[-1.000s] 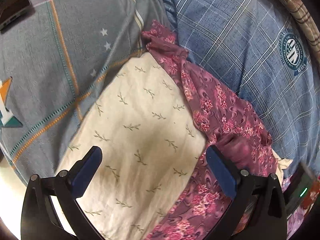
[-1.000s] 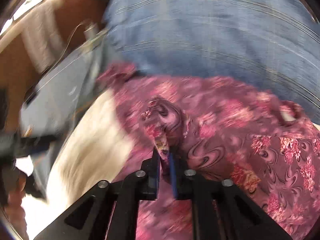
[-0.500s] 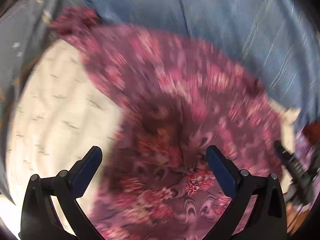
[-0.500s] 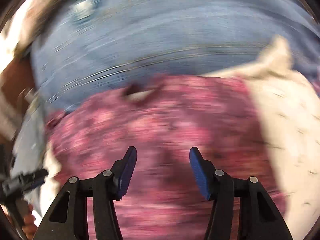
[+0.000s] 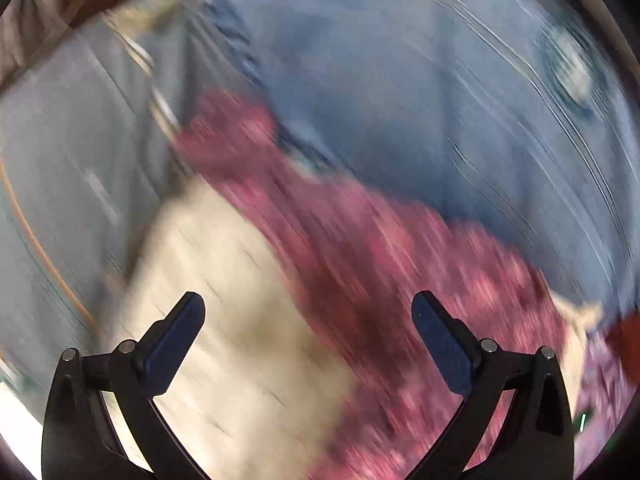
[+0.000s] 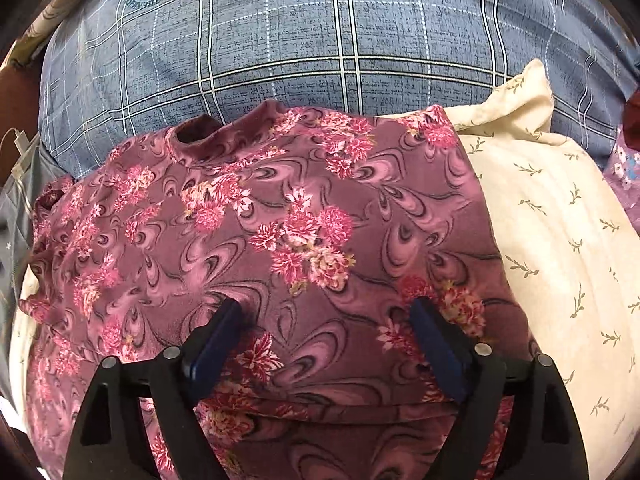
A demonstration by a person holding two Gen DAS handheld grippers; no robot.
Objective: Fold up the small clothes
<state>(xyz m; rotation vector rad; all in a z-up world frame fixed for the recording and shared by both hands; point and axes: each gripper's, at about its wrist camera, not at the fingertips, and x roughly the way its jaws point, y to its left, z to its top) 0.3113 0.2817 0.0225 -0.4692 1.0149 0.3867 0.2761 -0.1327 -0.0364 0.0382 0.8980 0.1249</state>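
Note:
A maroon floral garment (image 6: 280, 224) lies spread over a cream cloth with a leaf print (image 6: 552, 240) on the bed. My right gripper (image 6: 326, 320) is open and empty, its blue pads low over the garment's near part. The left wrist view is blurred by motion. There the garment (image 5: 360, 248) runs diagonally beside the cream cloth (image 5: 240, 320). My left gripper (image 5: 308, 312) is open and empty above where the two cloths meet.
A blue plaid bedcover with a round emblem (image 6: 280, 32) lies behind the garment. A grey cover with orange lines (image 5: 72, 168) is at the left. Another purple floral cloth (image 6: 624, 168) shows at the far right edge.
My right gripper let go of the maroon garment and opened; the garment now lies spread flat. My left gripper swung over the cloths, then back, staying open.

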